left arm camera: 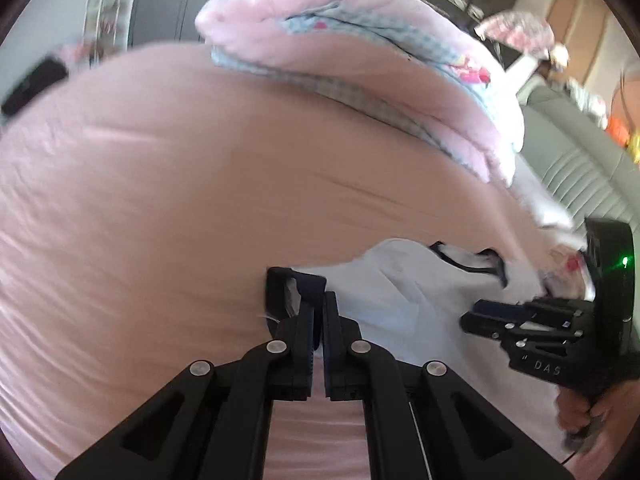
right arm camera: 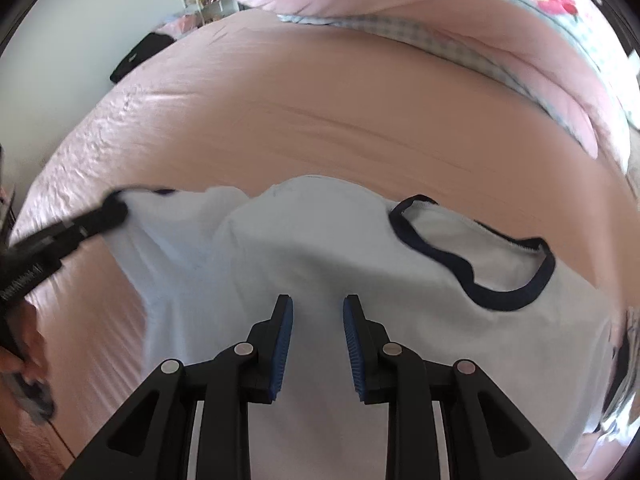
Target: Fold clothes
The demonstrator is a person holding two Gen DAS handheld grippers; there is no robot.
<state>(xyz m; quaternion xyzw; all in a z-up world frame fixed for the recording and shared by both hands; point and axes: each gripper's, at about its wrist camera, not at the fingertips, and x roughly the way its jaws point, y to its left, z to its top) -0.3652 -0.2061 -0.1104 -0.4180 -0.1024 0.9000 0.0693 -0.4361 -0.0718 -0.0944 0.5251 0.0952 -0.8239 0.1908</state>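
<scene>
White T-shirt [right arm camera: 304, 264], navy-trimmed, rumpled

There is 1 white shirt [right arm camera: 320, 272], 1 folded pink blanket [left arm camera: 360, 60], 1 pink bed [left arm camera: 140, 200], 1 black thing [right arm camera: 140, 56] and 2 tools: left tool [left arm camera: 318, 312], right tool [right arm camera: 318, 320].

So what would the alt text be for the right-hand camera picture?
A white T-shirt with a dark navy collar lies on a pink bedsheet, with the right gripper open just above it. At left, the left gripper pinches the shirt's sleeve; a folded pink quilt lies behind.
</scene>
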